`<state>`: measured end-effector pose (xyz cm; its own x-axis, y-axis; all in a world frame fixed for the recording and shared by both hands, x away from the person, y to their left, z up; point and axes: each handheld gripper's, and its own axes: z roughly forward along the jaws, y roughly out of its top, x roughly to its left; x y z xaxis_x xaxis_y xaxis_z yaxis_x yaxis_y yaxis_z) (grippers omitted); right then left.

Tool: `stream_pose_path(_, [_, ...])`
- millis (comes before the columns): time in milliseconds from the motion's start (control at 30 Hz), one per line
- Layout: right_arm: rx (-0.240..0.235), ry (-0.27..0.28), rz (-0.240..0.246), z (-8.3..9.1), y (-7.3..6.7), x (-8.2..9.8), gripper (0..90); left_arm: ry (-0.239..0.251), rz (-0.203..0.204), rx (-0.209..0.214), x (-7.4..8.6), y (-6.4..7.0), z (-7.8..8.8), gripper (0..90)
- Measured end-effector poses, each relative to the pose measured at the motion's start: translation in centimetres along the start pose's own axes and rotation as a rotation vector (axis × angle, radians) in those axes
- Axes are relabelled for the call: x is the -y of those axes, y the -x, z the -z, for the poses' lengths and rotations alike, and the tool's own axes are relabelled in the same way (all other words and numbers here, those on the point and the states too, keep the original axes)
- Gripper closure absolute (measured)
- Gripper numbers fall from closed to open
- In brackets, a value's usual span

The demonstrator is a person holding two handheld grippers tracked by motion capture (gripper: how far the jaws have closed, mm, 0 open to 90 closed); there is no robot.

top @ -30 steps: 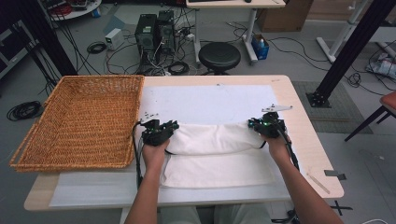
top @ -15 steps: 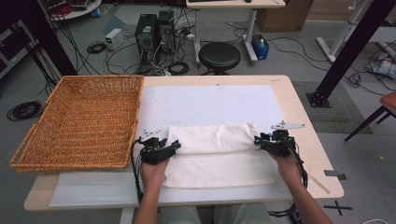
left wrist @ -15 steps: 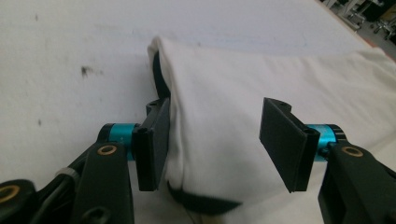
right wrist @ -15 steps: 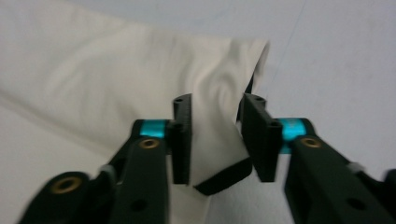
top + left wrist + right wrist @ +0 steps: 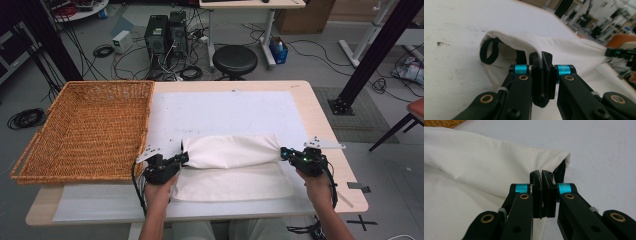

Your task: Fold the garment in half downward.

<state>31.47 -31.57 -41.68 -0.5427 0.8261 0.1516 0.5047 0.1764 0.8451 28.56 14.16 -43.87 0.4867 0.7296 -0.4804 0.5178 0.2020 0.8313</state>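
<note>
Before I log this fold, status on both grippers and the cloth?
Left gripper shut on white cloth, right gripper shut on its other end. Folded edge lifted over lower layer. Basket beside it, apart.

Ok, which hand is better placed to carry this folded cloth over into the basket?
Left, probably. The jaws of both have just closed on the white cloth, one at each end. The left gripper sits right beside the wicker basket, while the right gripper holds the end farthest from it.
</note>
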Motion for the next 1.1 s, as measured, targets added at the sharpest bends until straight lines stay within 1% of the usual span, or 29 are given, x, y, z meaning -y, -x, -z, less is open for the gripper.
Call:
stream_pose_path(100, [-0.022,0.018,-0.005,1.6,-0.6,0.8,88.5,-0.009,-0.005,0.018,0.8,0.2,1.1,86.9])
stream_pose_path(133, [-0.029,0.016,-0.006,2.1,-0.8,1.1,88.5,-0.009,-0.005,0.018,0.8,0.2,1.1,86.9])
stream_pose_path(167, [-0.029,0.016,-0.006,2.1,-0.8,1.1,88.5,-0.014,-0.007,0.019,1.2,0.2,1.5,86.9])
stream_pose_path(200, [-0.029,0.014,0.008,3.0,-1.3,1.9,88.4,-0.013,-0.004,0.026,1.8,0.4,2.0,86.9])
stream_pose_path(300, [-0.037,0.017,0.015,4.0,-1.9,2.8,88.4,-0.005,0.005,0.032,2.8,0.7,3.0,86.8])
stream_pose_path(367, [-0.043,0.013,0.007,4.6,-2.2,3.4,88.4,-0.011,-0.003,0.031,3.3,1.0,3.4,86.9])
stream_pose_path(400, [-0.044,0.009,0.011,4.8,-2.3,3.7,88.4,-0.011,-0.003,0.031,3.3,1.0,3.4,86.9])
stream_pose_path(433, [-0.039,0.000,0.014,5.1,-2.5,4.1,88.4,-0.027,-0.010,0.033,4.0,1.2,3.8,86.9])
stream_pose_path(467, [-0.041,-0.006,0.011,5.2,-2.6,4.5,88.5,-0.033,-0.011,0.034,4.3,1.3,3.9,86.9])
stream_pose_path(533, [-0.033,-0.021,0.021,5.5,-2.8,5.2,88.4,-0.038,-0.011,0.031,4.6,1.4,4.1,86.9])
stream_pose_path(567, [-0.029,-0.032,0.017,5.6,-2.9,5.5,88.4,-0.048,-0.012,0.027,5.0,1.5,4.2,86.8])
stream_pose_path(633, [-0.029,-0.049,0.002,5.8,-3.0,6.0,88.4,-0.061,-0.025,0.032,5.3,1.6,4.3,86.7])
stream_pose_path(667, [-0.015,-0.060,0.009,5.8,-3.0,6.2,88.3,-0.061,-0.031,0.032,5.3,1.6,4.3,86.3])
stream_pose_path(700, [-0.010,-0.067,0.011,5.9,-3.1,6.3,88.2,-0.060,-0.038,0.025,5.2,1.6,4.3,82.6])
stream_pose_path(733, [-0.008,-0.066,0.013,5.9,-3.2,6.4,86.3,-0.055,-0.041,0.001,4.9,1.7,4.2,73.0])
stream_pose_path(767, [0.001,-0.066,0.015,6.0,-3.3,6.3,79.5,-0.047,-0.045,-0.033,4.4,1.7,4.0,59.2])
stream_pose_path(800, [0.022,-0.060,0.006,6.1,-3.3,6.0,72.5,-0.044,-0.051,-0.047,4.0,1.8,3.8,49.1])
stream_pose_path(833, [0.032,-0.052,-0.001,6.1,-3.2,5.7,67.2,-0.044,-0.071,-0.071,3.2,1.8,3.4,44.5])
stream_pose_path(867, [0.044,-0.040,-0.020,6.0,-3.0,5.1,61.3,-0.046,-0.081,-0.089,2.7,1.8,3.2,40.6])
stream_pose_path(900, [0.056,-0.034,-0.028,5.9,-2.8,4.7,55.9,-0.046,-0.081,-0.089,2.7,1.8,3.2,37.7])
stream_pose_path(933, [0.056,-0.034,-0.028,5.9,-2.8,4.7,55.9,-0.047,-0.099,-0.114,1.9,1.8,2.6,37.1])
stream_pose_path(967, [0.072,-0.026,-0.035,5.5,-2.5,3.9,53.1,-0.047,-0.107,-0.124,1.0,1.6,2.0,37.1])
stream_pose_path(1000, [0.090,-0.026,-0.039,4.1,-1.8,2.5,44.9,-0.067,-0.116,-0.145,-0.2,1.1,0.8,36.5])
stream_pose_path(1067, [0.106,-0.041,-0.052,2.3,-1.0,0.8,41.1,-0.095,-0.112,-0.157,-1.3,0.5,-0.7,35.3])
stream_pose_path(1100, [0.107,-0.045,-0.053,1.3,-0.7,0.0,40.9,-0.103,-0.103,-0.169,-1.7,0.2,-1.4,35.4])
